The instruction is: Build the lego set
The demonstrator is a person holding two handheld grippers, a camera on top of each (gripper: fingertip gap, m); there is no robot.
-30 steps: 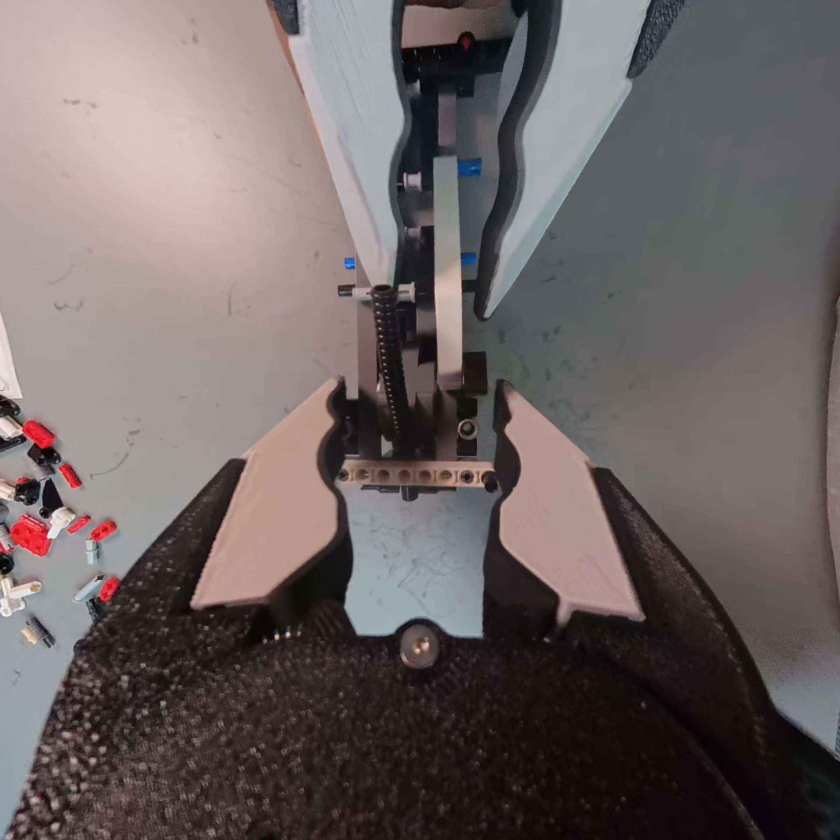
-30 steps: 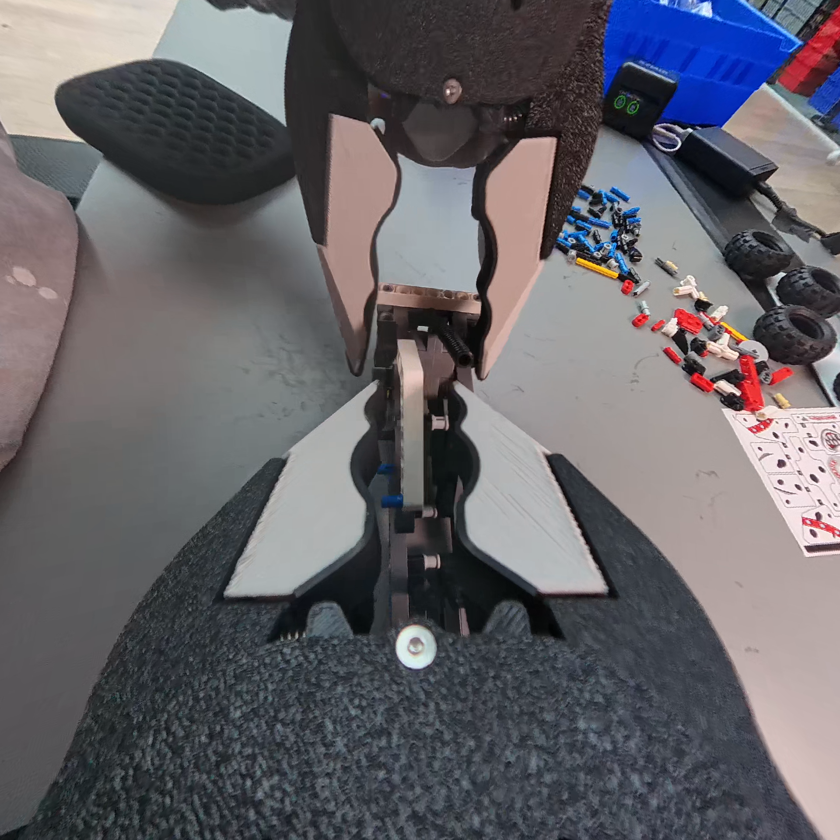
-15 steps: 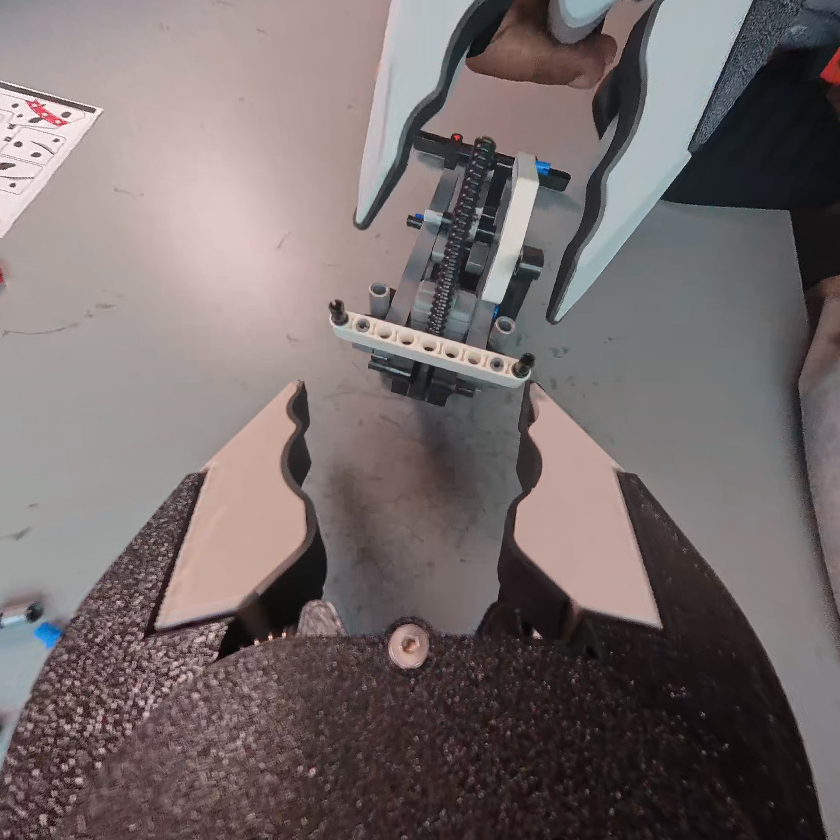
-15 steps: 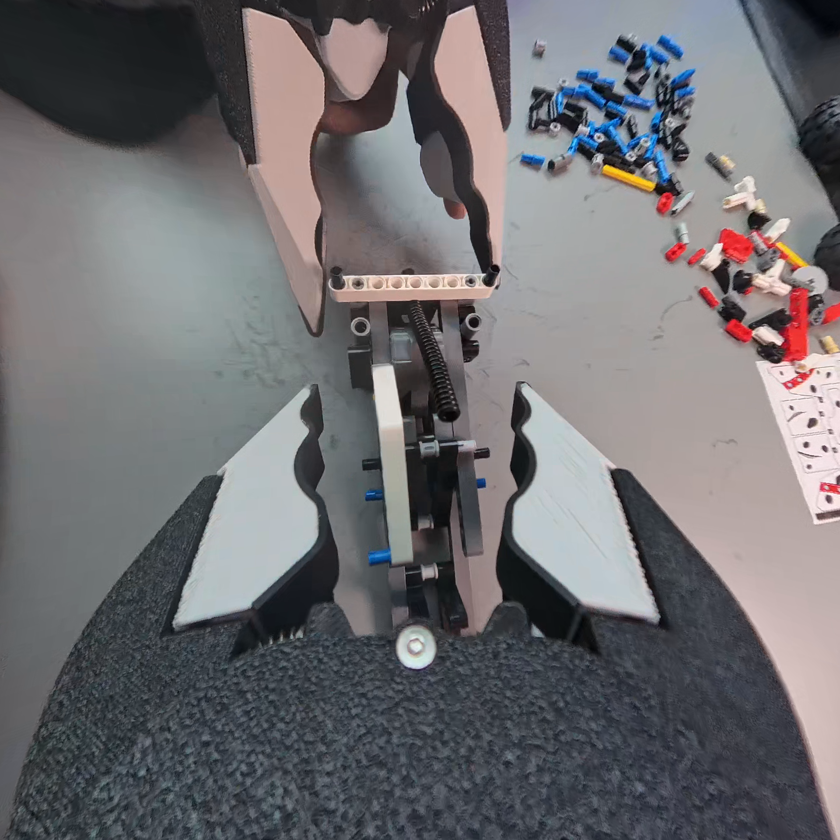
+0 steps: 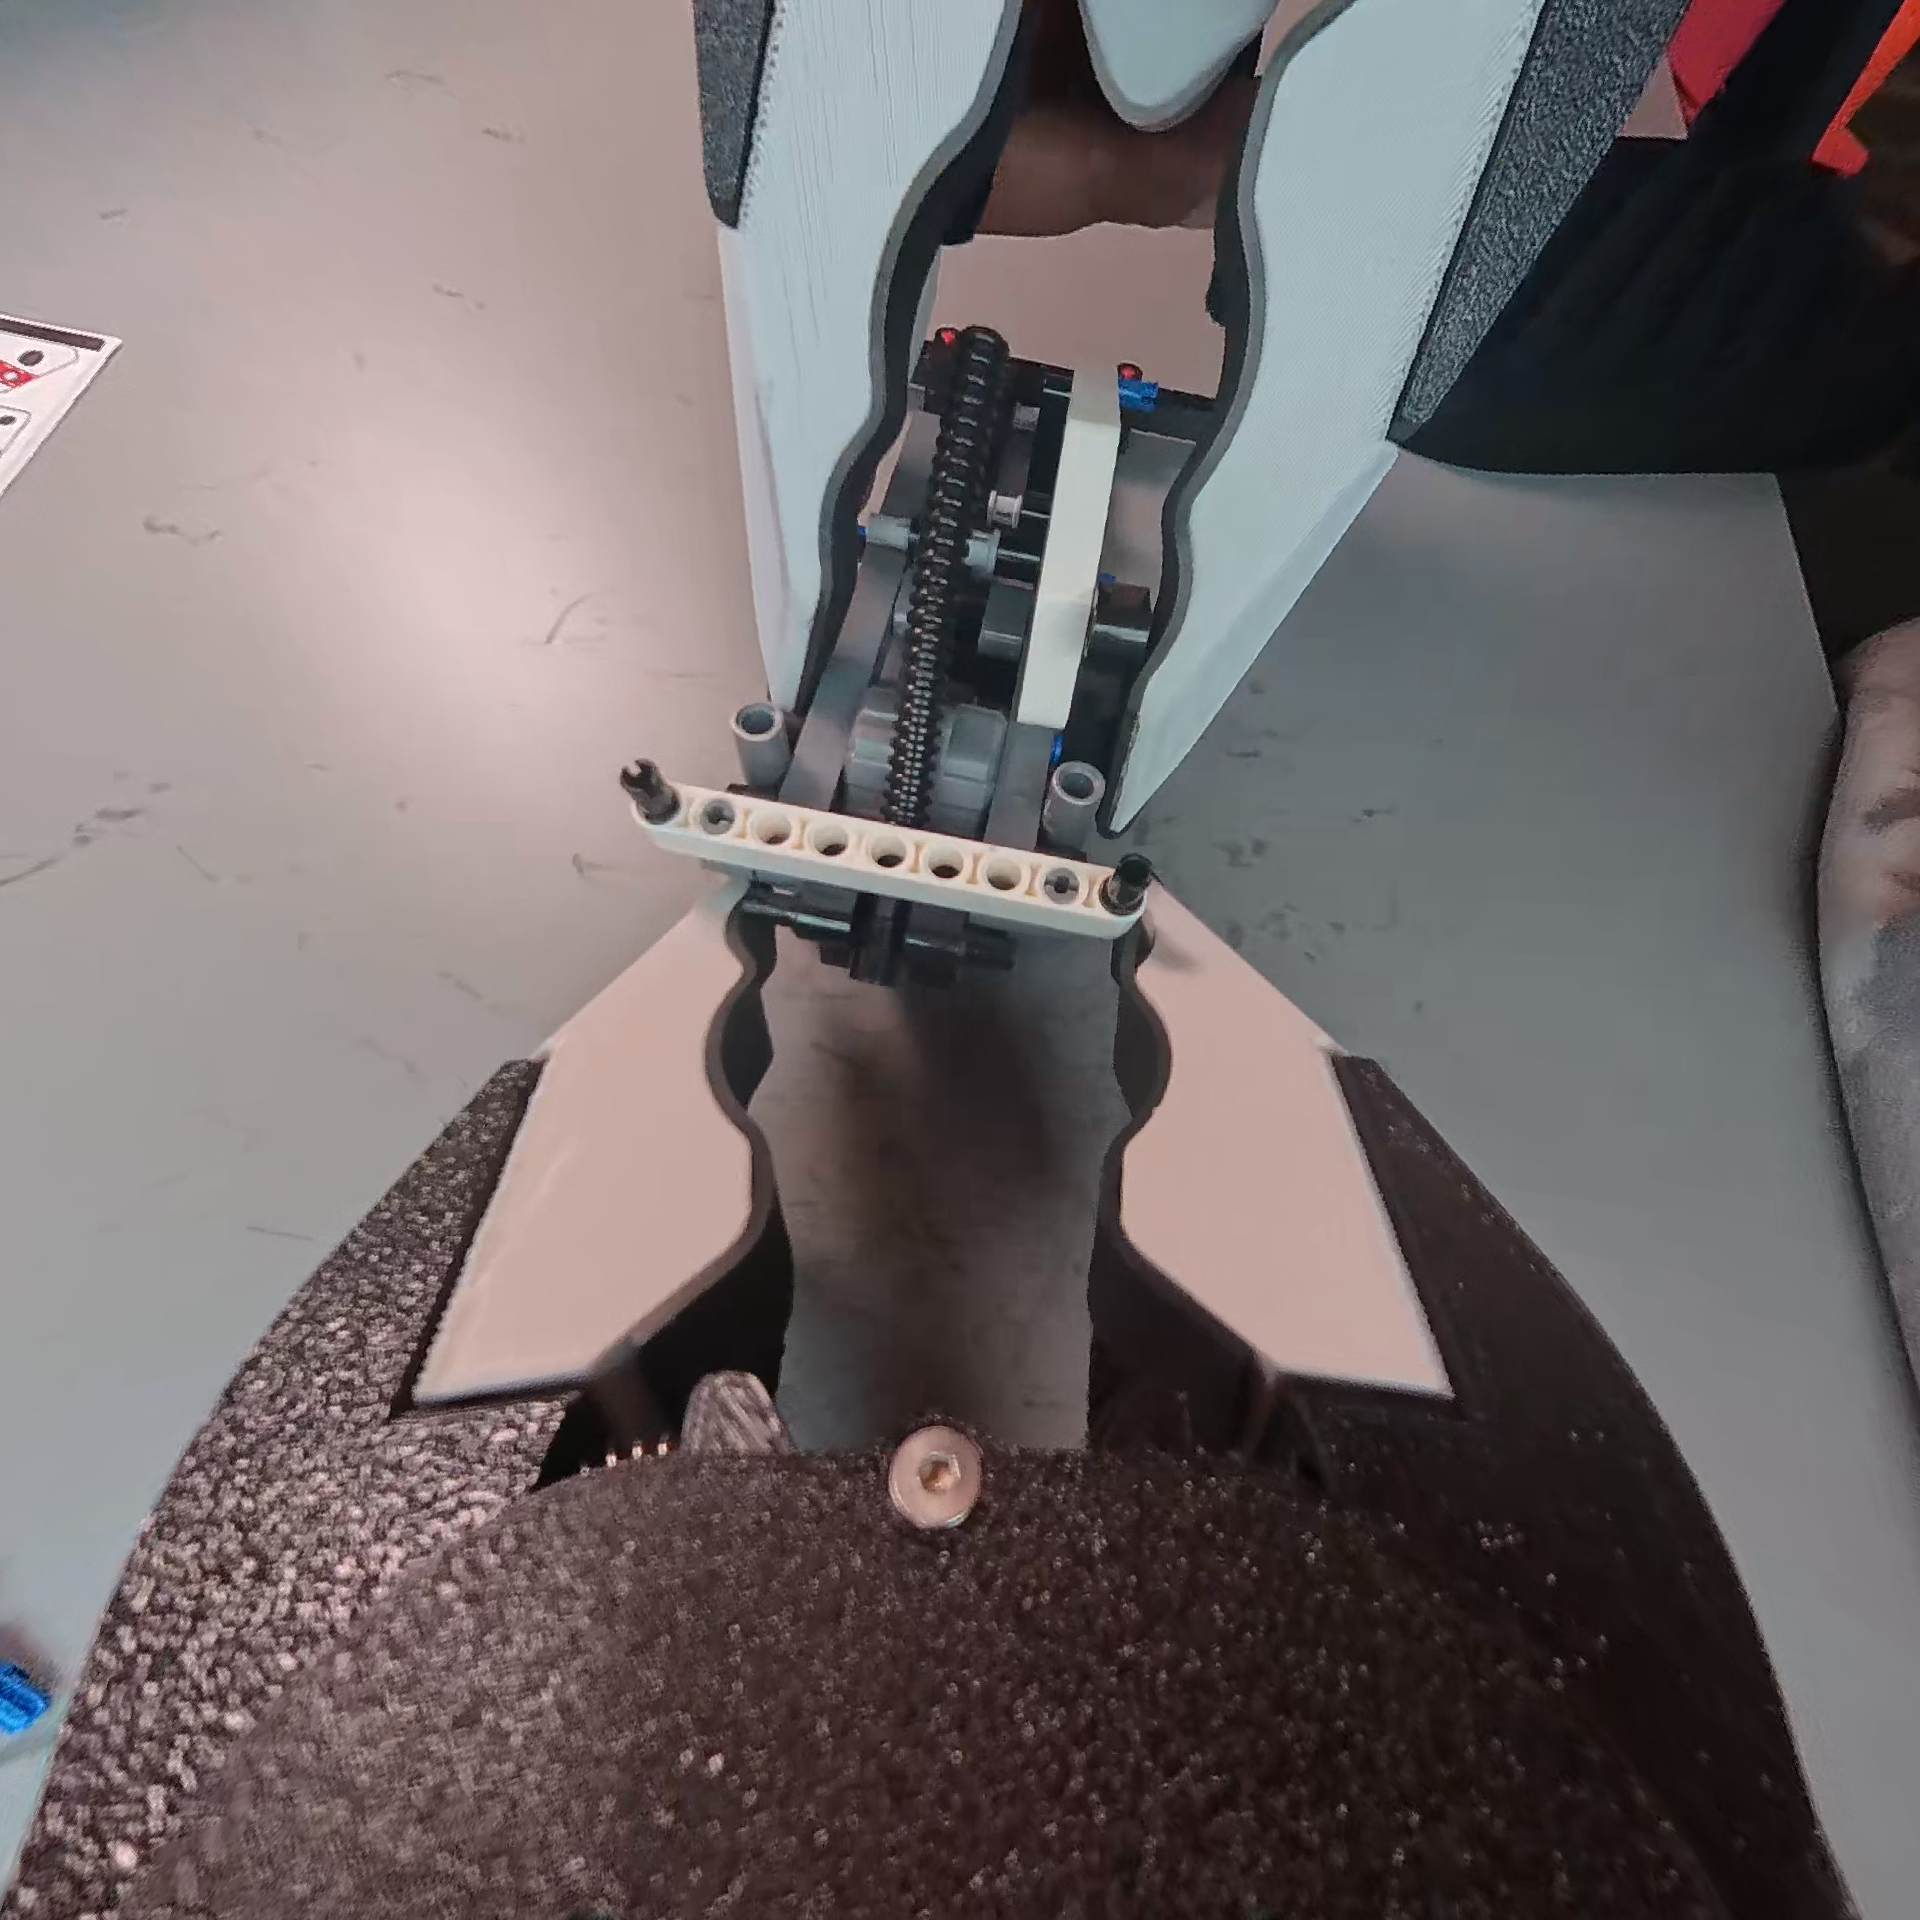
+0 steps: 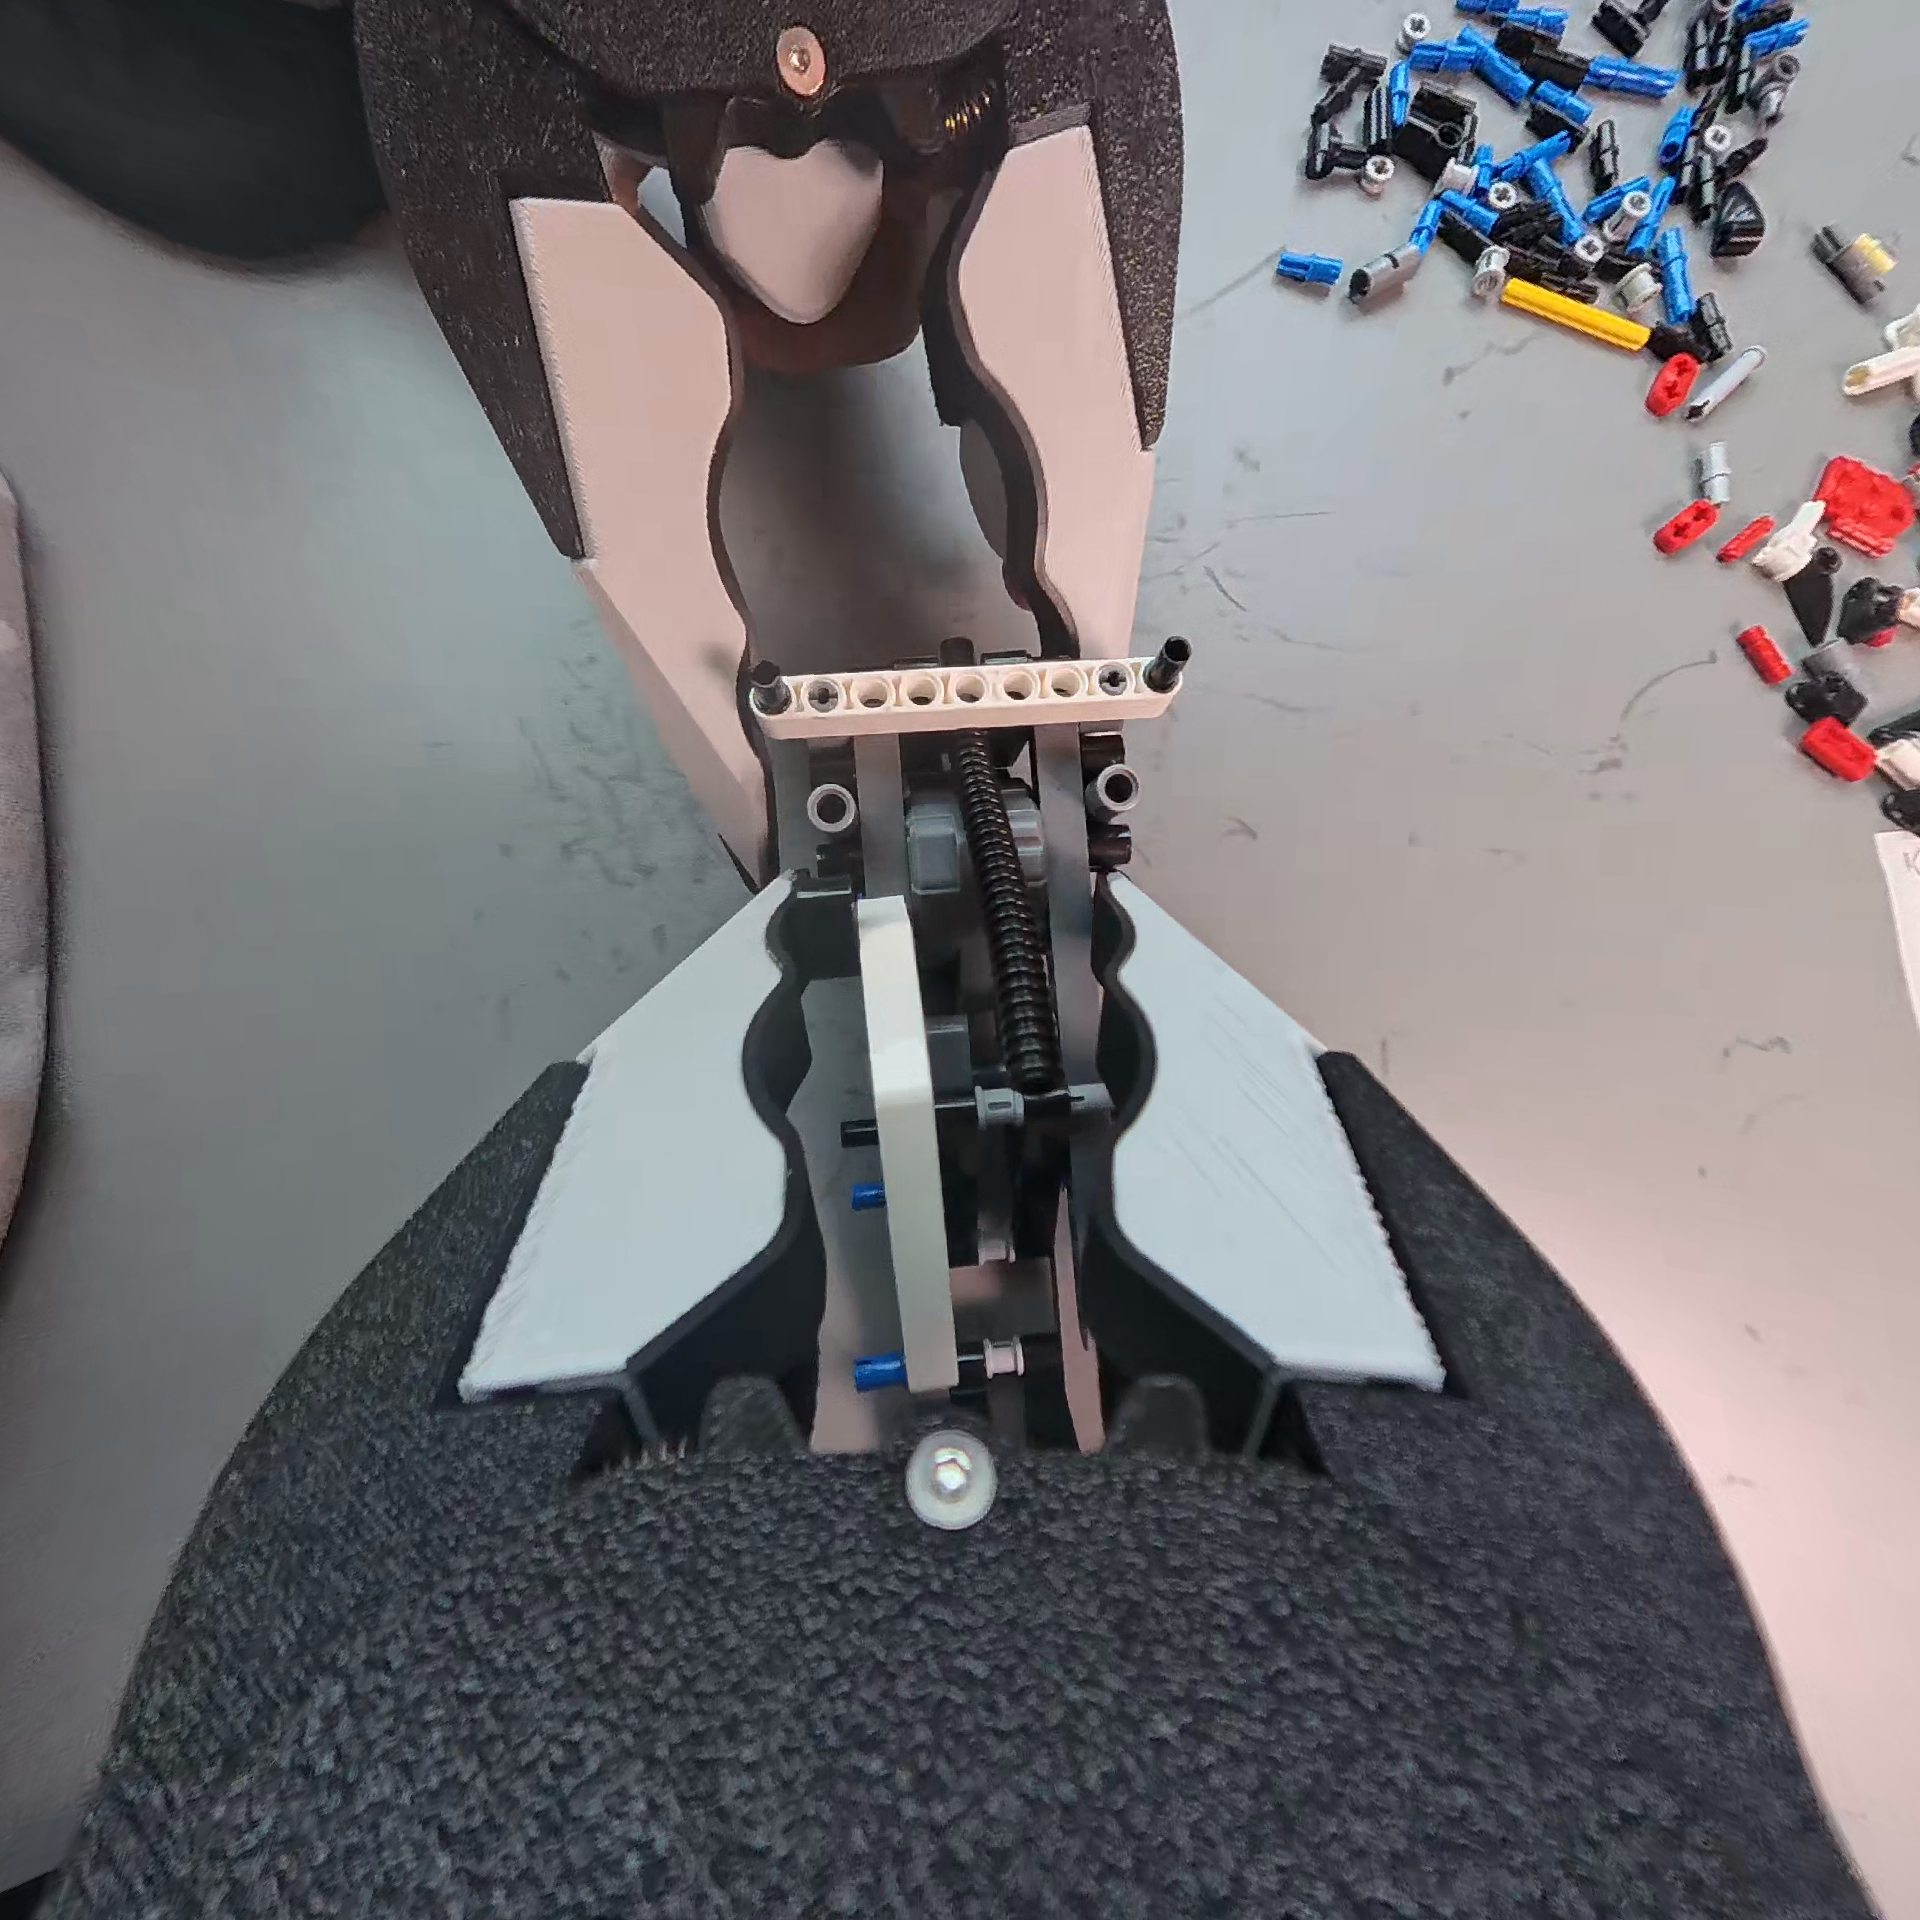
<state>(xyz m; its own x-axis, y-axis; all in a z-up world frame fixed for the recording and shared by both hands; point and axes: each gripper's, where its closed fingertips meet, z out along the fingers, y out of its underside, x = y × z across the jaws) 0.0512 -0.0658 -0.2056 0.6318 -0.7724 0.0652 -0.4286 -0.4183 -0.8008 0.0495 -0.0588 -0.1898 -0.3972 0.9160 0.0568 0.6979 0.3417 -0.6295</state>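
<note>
Lego assembly (image 6: 966, 1039) lies lengthwise between the right gripper (image 6: 951, 894) fingers, above the grey table (image 6: 364, 831); whether they clamp it cannot be told. White holed beam (image 5: 894, 857) caps its far end, black ribbed hose (image 5: 940, 582) along the top. Left gripper (image 5: 935, 925) spread wide, fingertips just under the beam, holding nothing. Loose parts (image 6: 1558, 177) scattered well apart.

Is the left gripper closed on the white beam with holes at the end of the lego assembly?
No. In the left wrist view the left gripper stands open, its fingertips just under the ends of the white beam, not clamping it.
</note>
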